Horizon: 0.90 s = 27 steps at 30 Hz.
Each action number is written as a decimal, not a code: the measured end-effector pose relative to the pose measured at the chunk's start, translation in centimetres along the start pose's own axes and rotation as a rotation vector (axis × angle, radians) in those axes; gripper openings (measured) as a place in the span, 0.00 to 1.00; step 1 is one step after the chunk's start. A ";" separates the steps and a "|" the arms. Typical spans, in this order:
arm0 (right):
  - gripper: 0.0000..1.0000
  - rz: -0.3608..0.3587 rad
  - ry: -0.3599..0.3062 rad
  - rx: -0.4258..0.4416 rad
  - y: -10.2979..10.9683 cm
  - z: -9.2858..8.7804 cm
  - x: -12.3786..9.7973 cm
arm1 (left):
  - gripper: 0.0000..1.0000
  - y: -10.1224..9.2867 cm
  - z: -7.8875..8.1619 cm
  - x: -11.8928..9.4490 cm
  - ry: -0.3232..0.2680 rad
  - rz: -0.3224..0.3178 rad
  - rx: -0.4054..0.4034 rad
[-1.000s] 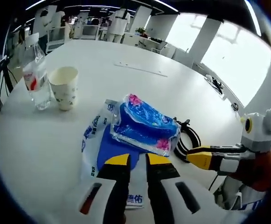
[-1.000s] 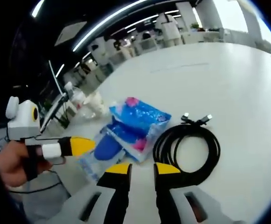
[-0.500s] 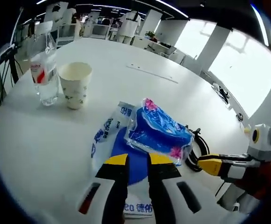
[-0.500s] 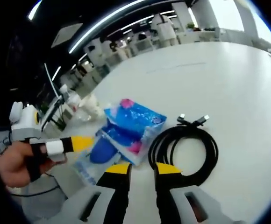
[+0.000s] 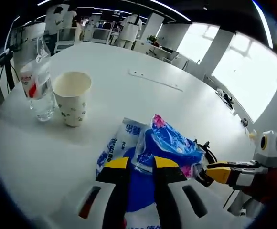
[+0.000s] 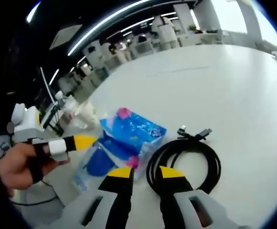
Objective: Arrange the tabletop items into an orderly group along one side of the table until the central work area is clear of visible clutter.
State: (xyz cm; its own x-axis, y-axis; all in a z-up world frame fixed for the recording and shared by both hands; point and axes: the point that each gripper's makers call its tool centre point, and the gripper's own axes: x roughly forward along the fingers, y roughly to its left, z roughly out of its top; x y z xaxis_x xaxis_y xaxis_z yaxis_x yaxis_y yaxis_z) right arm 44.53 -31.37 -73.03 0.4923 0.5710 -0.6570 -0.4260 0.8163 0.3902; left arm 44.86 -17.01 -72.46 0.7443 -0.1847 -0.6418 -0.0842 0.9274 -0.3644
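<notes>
My left gripper (image 5: 136, 163) hangs with its jaws a narrow gap apart over the flat white-and-blue packet (image 5: 124, 157), gripping nothing I can make out, and the crinkled blue bag (image 5: 169, 148) lies on that packet just ahead. My right gripper (image 6: 141, 172) is likewise slightly parted and empty above the near edge of the coiled black cable (image 6: 186, 160), which sits beside the bag. Further off on the white table (image 5: 129, 95), a paper cup (image 5: 71, 98) stands just beside a water bottle (image 5: 37, 81).

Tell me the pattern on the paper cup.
The paper cup is cream with small dark green sprigs, clearest in the left gripper view.
</notes>
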 end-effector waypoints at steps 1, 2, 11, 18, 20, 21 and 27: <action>0.18 0.001 -0.001 0.000 0.1 0.1 0.2 | 0.15 0.0 0.1 0.1 -0.001 -0.003 -0.011; 0.17 0.001 -0.002 0.000 0.2 0.1 0.3 | 0.15 0.0 0.2 0.3 -0.002 -0.008 -0.024; 0.14 0.000 0.002 0.049 0.2 0.4 2.0 | 0.07 0.4 0.6 1.3 0.014 -0.003 -0.047; 0.01 0.022 -0.006 0.080 0.3 1.1 2.2 | 0.00 0.3 0.3 1.3 0.021 -0.009 -0.045; 0.01 0.020 -0.001 0.059 0.2 1.2 2.3 | 0.00 0.1 0.5 1.3 0.016 -0.016 -0.053; 0.01 0.023 0.001 0.061 0.2 1.2 2.3 | 0.00 0.0 0.6 1.3 0.012 -0.020 -0.057; 0.00 0.035 -0.006 0.061 0.1 1.7 2.1 | 0.00 -0.2 1.2 1.0 -0.004 -0.031 -0.077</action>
State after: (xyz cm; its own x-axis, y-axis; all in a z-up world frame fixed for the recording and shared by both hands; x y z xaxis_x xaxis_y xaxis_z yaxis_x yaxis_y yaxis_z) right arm 46.81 -29.96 -73.24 0.4827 0.5994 -0.6386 -0.3961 0.7997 0.4512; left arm 46.41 -17.04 -72.25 0.7499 -0.2111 -0.6269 -0.1118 0.8936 -0.4347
